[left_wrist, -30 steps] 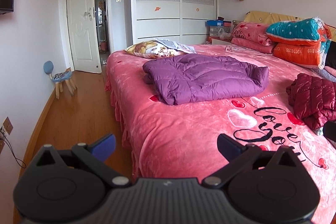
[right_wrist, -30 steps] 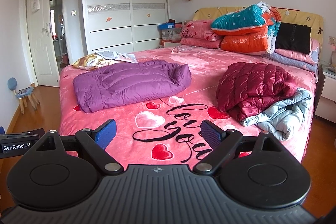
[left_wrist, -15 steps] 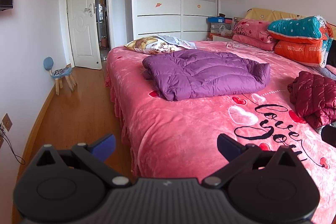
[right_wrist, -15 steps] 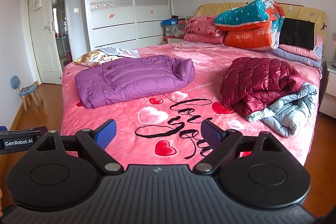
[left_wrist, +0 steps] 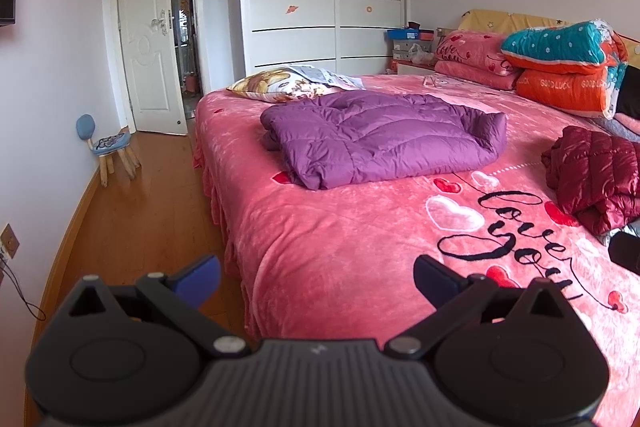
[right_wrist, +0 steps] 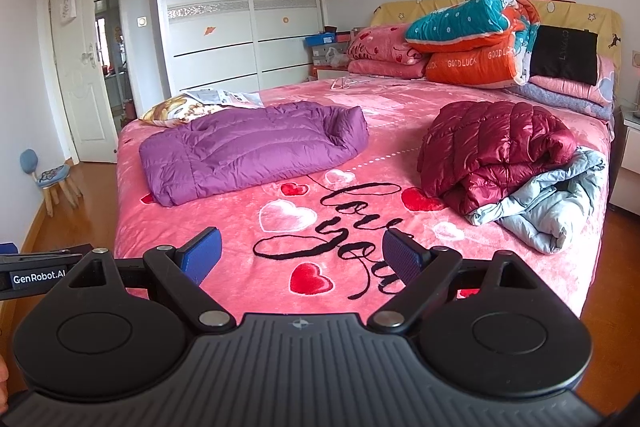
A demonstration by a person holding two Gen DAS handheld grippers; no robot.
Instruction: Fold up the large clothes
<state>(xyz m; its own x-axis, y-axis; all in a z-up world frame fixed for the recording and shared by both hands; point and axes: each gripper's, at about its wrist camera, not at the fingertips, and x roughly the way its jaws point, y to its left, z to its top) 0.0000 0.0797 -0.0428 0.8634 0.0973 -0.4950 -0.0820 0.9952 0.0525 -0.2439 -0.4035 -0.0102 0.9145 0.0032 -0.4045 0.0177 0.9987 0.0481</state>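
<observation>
Both views are creeping closer to the bed (right_wrist: 240, 227), fingers spread and empty on the left gripper (left_wrist: 316, 277) and right gripper (right_wrist: 300, 257), with the crumpled maroon jacket (right_wrist: 492, 151) lying ahead-right, nearer the right one.

Purple puffer jacket (right_wrist: 256, 151) folded flat, maroon jacket (right_wrist: 496, 151) crumpled atop pale-blue jacket (right_wrist: 556, 207)

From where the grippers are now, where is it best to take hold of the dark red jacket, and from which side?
Probably the bunched lower fold of the dark red jacket, on the side facing the foot of the bed. It lies crumpled, partly on the grey-blue jacket, so a raised ridge there gives something to pinch. The right gripper is open and nearer; come from the front, low over the pink blanket.
</observation>
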